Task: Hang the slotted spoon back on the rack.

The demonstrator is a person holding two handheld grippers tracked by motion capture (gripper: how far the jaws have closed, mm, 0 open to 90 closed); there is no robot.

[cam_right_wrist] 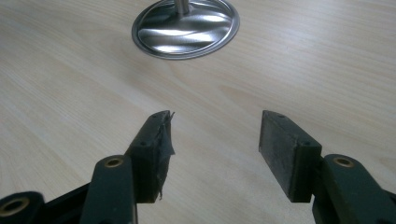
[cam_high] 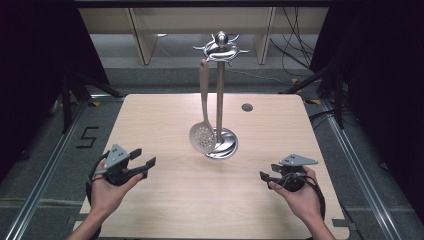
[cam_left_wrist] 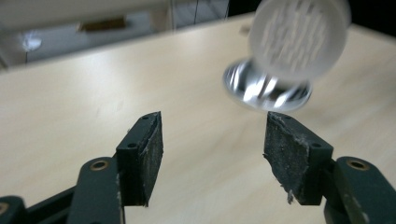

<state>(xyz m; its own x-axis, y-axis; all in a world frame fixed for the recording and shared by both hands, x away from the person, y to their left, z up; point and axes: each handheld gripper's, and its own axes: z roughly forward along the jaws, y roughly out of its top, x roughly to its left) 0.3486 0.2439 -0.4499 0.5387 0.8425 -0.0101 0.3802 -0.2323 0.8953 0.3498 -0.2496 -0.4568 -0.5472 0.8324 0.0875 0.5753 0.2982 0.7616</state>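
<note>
Beside stand (cam_high: 220, 95) — grippers (both agape)

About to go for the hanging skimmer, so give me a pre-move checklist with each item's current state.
1. Left tool open with nothing between its jaws: ok.
2. Right tool open with nothing between its jaws: ok.
3. Grey perforated skimmer spoon hanging from a hook on the silver metal stand: ok.
4. Stand's round base flat on the light wooden table: ok.
5. Path from each tool to the skimmer unobstructed: ok.
6. How firmly the handle sits on its hook: cannot tell.
</note>
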